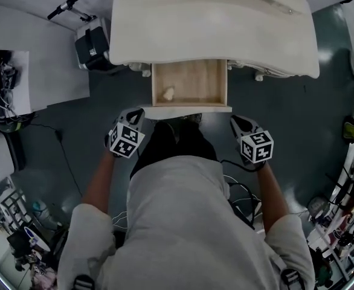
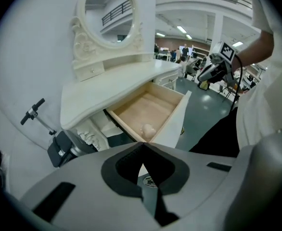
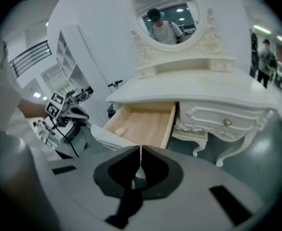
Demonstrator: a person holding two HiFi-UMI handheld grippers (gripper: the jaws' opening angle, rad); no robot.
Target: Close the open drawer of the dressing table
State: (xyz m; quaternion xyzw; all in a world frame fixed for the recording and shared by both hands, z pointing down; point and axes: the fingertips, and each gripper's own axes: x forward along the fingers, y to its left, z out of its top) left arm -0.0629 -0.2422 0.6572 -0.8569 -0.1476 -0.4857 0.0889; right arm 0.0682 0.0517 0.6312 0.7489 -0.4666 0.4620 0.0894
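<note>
Drawer (image 1: 189, 82): I see it pulled out from under the top of the dressing table (image 1: 213, 29), toward the person. Its pale wooden bottom is open to view.
Front panel (image 1: 186, 109): white, and it is the drawer's edge nearest to the person.
Inside the drawer: one small pale thing (image 1: 168, 93) lies near the left front corner. I cannot tell what it is.
Left gripper (image 1: 135, 113): I see it just in front of the drawer's left front corner, pointing down toward the end of the front panel. I cannot tell whether it touches the panel.
Left claw: the two jaws are pressed together, and its own view shows nothing between them.
Right gripper (image 1: 237, 122): it is in front of the drawer's right front corner, a little out to the side and apart from the panel.
Right claw: also pressed together, with only a thin line of light between the pads, and it pinches nothing.
Person (image 1: 183, 222): in a grey top, standing directly in front of the drawer, with one gripper on each side of it.
Mirror (image 2: 109, 11): oval with a carved white frame. It stands on the table top behind the drawer.
Black case (image 1: 92, 44): on the floor to the left of the drawer, beside the table's left end.
</note>
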